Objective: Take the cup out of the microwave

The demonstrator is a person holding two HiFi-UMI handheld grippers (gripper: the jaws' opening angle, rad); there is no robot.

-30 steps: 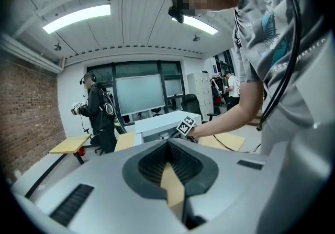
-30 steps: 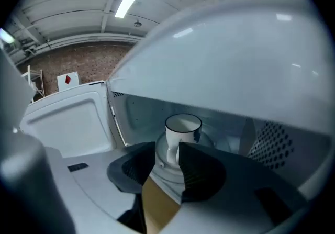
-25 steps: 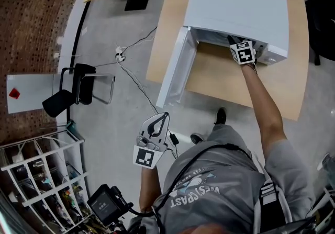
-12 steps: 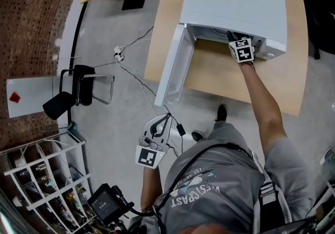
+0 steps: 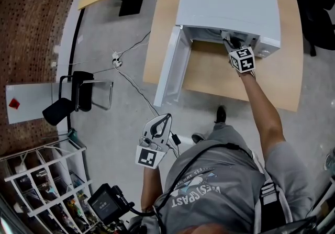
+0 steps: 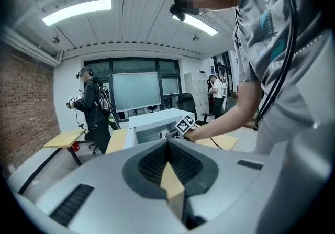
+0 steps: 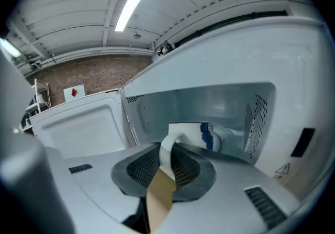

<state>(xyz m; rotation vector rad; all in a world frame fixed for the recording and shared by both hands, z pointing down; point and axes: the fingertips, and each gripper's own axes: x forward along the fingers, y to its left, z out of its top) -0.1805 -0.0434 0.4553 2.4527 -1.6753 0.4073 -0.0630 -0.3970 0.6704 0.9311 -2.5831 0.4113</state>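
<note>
A white microwave (image 5: pixel 225 5) stands on a wooden table (image 5: pixel 214 73) with its door (image 5: pixel 170 68) swung wide open. Inside it sits a white cup (image 7: pixel 191 132) with a blue mark too small to read. The right gripper (image 7: pixel 167 149) reaches into the opening. Its jaws have just been closing and now pinch the cup's curved handle between them. Those jaws hide most of the cup's body, and the head view does not show the cup at all. A small warning triangle label (image 7: pixel 282 169) sits low on the microwave's front, its text illegible. The left gripper (image 6: pixel 168 146) hangs by the person's side, jaws pressed together on nothing. Printing on the person's grey shirt (image 5: pixel 204 191) appears upside down; only "WEST" reads clearly.
</note>
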